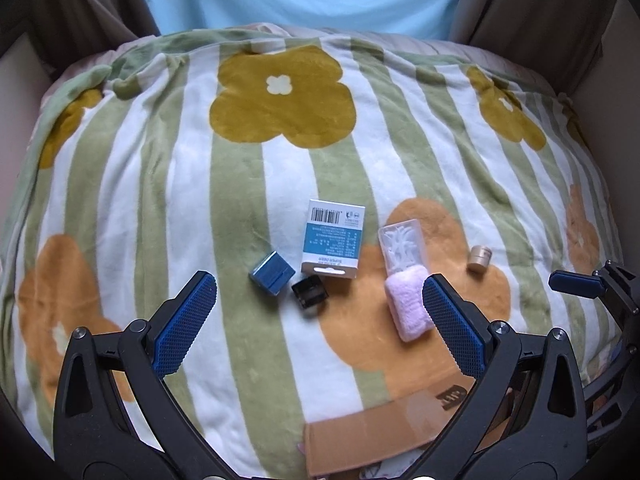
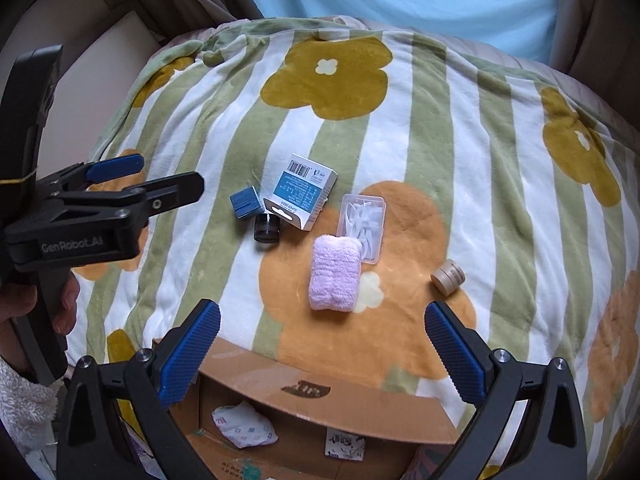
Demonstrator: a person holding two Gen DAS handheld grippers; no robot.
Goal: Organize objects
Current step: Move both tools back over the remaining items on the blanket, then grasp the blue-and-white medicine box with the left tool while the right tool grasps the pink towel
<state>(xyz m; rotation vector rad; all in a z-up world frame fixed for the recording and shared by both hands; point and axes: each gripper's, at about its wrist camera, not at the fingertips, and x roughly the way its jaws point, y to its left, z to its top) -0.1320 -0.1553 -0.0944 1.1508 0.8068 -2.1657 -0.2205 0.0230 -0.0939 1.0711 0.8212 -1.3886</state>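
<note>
On the striped, flower-printed fleece blanket [image 2: 400,128] covering the bed, a small blue cube box [image 2: 244,203], a black jar [image 2: 267,227], a white-and-blue carton with a barcode [image 2: 305,191], a folded pink towel [image 2: 335,273], a clear plastic case of floss picks [image 2: 363,226] and a small beige jar [image 2: 448,276] lie grouped near the near edge. An open brown cardboard box [image 2: 320,396] sits at that edge. Left tongs [image 1: 316,320] and right tongs [image 2: 320,352] both hover released, gripping nothing.

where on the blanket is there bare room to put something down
The far half of the blanket, beyond the white-and-blue box, is bare up to the mustard flower. Crowded: the near middle, where blue cube, black jar, toothpick case, pink towel and tan jar cluster by the cardboard box.
</note>
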